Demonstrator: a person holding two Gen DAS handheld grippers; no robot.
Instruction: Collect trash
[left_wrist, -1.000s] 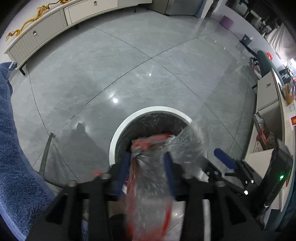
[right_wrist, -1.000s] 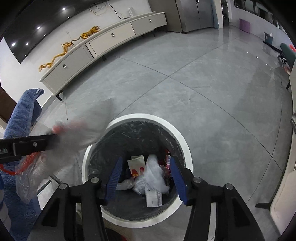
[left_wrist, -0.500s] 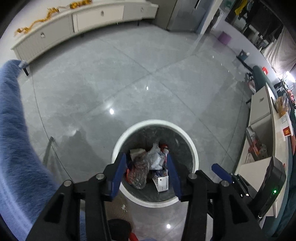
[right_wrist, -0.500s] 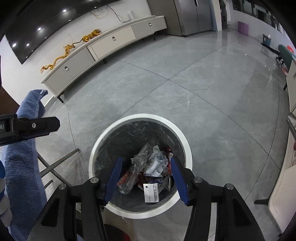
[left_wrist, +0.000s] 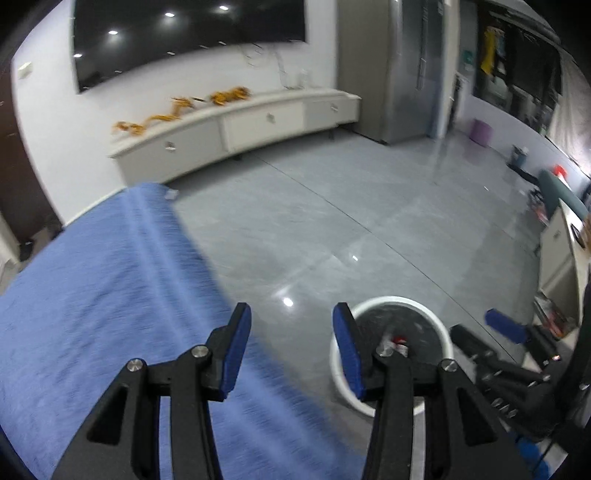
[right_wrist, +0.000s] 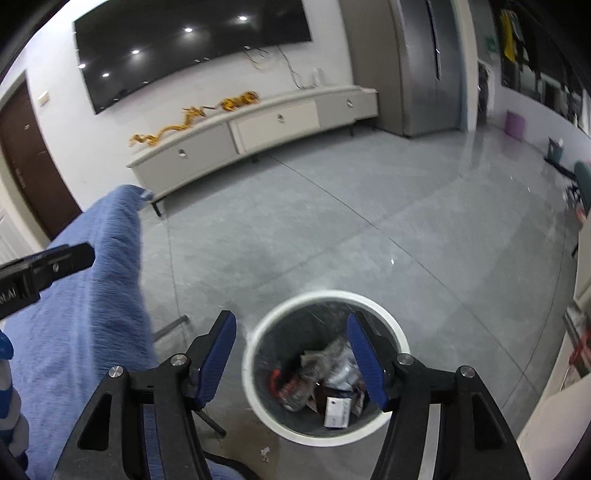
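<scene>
Where a second ago the left gripper (left_wrist: 291, 328) pinched a clear plastic bag over the bin, it is now released and empty. That bag lies among the trash (right_wrist: 325, 380) inside the white-rimmed bin (right_wrist: 258, 332), lower centre of the right view. The right gripper (right_wrist: 291, 339) is opening, nothing between its jaws. Blue cloth (left_wrist: 92, 295) fills the left.

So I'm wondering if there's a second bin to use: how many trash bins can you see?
1: a white-rimmed round trash bin with a black liner, on the grey floor beside the blue cloth. More could stand outside both views.
</scene>
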